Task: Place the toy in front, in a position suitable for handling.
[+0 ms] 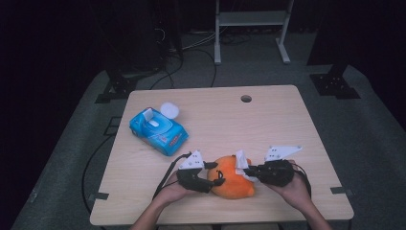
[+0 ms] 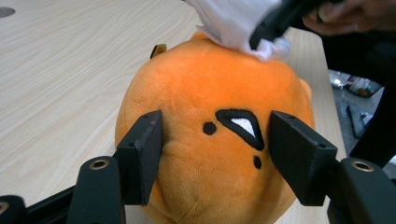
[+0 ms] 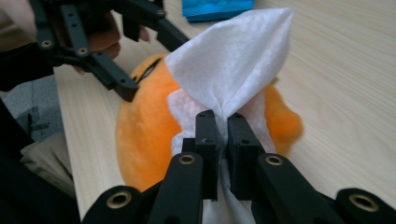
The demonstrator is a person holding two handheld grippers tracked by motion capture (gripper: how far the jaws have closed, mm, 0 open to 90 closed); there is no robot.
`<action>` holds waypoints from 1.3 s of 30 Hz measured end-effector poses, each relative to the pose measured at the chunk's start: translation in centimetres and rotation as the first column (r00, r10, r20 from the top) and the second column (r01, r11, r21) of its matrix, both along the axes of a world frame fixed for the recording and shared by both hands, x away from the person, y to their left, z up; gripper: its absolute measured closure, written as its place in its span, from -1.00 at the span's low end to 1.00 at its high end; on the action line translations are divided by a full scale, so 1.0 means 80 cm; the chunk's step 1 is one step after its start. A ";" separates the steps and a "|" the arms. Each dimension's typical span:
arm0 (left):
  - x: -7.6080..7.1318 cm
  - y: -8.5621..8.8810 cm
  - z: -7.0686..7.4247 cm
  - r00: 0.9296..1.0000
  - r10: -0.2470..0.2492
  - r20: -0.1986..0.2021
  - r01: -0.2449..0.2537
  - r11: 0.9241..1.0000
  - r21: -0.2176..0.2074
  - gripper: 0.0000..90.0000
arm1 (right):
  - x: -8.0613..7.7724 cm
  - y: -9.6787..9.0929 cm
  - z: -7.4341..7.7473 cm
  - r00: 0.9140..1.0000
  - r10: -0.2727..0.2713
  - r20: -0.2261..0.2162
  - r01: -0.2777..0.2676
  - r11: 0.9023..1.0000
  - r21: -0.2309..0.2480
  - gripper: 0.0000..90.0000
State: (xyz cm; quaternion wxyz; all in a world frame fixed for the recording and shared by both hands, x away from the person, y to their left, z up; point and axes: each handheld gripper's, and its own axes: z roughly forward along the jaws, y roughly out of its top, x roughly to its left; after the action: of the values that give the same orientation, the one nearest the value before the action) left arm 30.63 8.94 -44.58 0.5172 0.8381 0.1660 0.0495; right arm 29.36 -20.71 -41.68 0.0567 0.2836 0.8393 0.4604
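Right gripper (image 3: 223, 140) clamped tight on a white wet wipe (image 3: 233, 70), pressed onto the top of the orange plush toy (image 2: 210, 116). Left gripper (image 2: 215, 154) partly open, jaws straddling the plush's face, looks like steadying more than pinching. Plush sitting at the near edge of the wooden table (image 1: 268, 120), middle. Probably mid-wipe; next up, dragging the wipe across without shoving the plush off. Blue wet wipe pack (image 1: 158, 130) with lid flipped up, far left, well clear, nothing blocking
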 end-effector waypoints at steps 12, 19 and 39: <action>-0.002 0.000 -0.004 1.000 -0.006 0.025 0.006 1.000 0.026 -0.13 | 0.019 0.001 -0.002 0.998 -0.054 0.013 0.054 0.998 0.011 0.87; -0.004 -0.001 -0.003 0.999 -0.014 0.033 0.012 0.999 0.035 -0.13 | 0.018 -0.024 -0.009 0.995 -0.098 -0.011 0.098 0.995 0.005 0.86; 0.009 0.005 -0.008 0.998 0.064 -0.027 -0.065 0.998 -0.009 -0.09 | -0.013 0.001 0.008 0.998 0.068 0.011 -0.069 0.998 0.014 0.86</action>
State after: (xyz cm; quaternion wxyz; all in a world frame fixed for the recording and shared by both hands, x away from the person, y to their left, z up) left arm 31.33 9.34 -45.21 0.5171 0.8304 0.2002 0.0539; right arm 28.28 -20.62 -41.03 0.0431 0.2527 0.8448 0.4696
